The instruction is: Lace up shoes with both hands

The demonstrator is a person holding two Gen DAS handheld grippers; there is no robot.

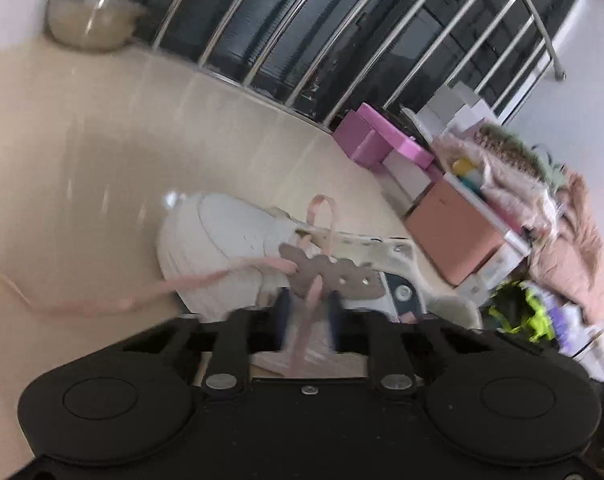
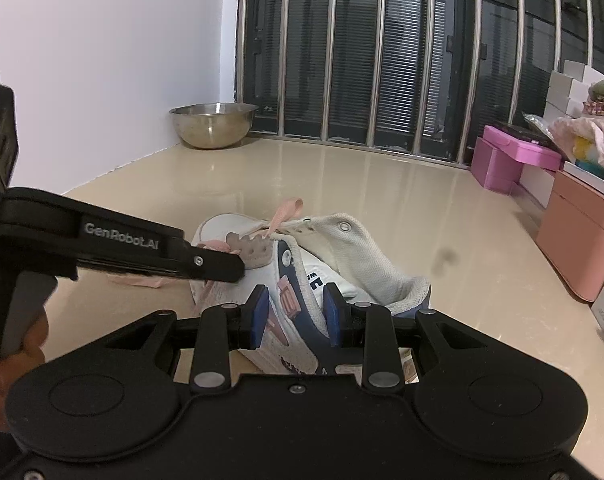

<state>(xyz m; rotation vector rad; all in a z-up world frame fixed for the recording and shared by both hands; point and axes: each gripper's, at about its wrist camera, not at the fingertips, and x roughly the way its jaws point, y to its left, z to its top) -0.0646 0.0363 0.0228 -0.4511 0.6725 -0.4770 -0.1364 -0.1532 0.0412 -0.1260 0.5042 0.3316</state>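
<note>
Motion blur smears the pink lace [image 1: 205,280] and bowl [image 1: 89,20].

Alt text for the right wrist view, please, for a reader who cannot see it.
The right gripper holds the heel side wall of a white sneaker on a beige floor, while the left gripper, shut, reaches in from the left to its pink lace. A metal bowl sits by a barred window.

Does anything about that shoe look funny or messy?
Yes. The white shoe is barely laced: its pink lace trails loose across the floor, and its tongue flops wide open. The metal bowl sitting on the floor also seems odd.
</note>
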